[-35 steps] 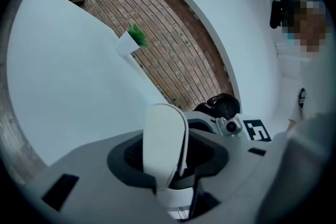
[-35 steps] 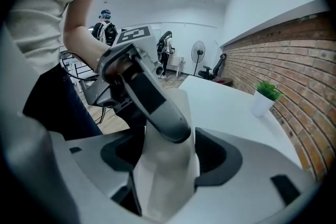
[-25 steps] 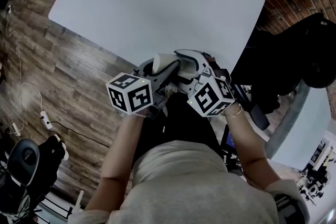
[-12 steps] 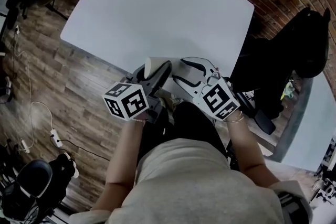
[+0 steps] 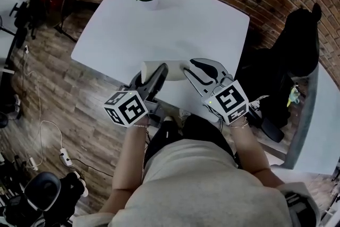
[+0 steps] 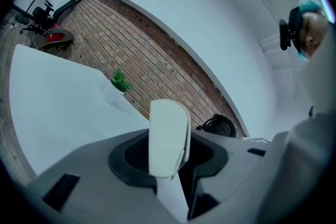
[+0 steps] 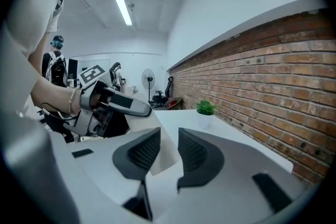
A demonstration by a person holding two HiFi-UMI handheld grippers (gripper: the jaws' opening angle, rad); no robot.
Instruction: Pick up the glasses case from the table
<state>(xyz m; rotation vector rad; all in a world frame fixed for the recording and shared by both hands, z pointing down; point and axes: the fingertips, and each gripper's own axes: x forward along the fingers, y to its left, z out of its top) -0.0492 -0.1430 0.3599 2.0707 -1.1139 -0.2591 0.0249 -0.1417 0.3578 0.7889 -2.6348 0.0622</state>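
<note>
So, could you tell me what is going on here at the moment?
A person works two handheld grippers. The left gripper is clamped on the white glasses case, holding it up over the near edge of the white table. The right gripper sits beside it; its jaws have just been closing partway, with nothing between them.

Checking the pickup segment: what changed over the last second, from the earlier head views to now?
The right gripper has come away from the glasses case, drawing off to the right; its jaws have just been closing with nothing between them. Unchanged: the left gripper stays clamped on the case above the near edge of the table.
</note>
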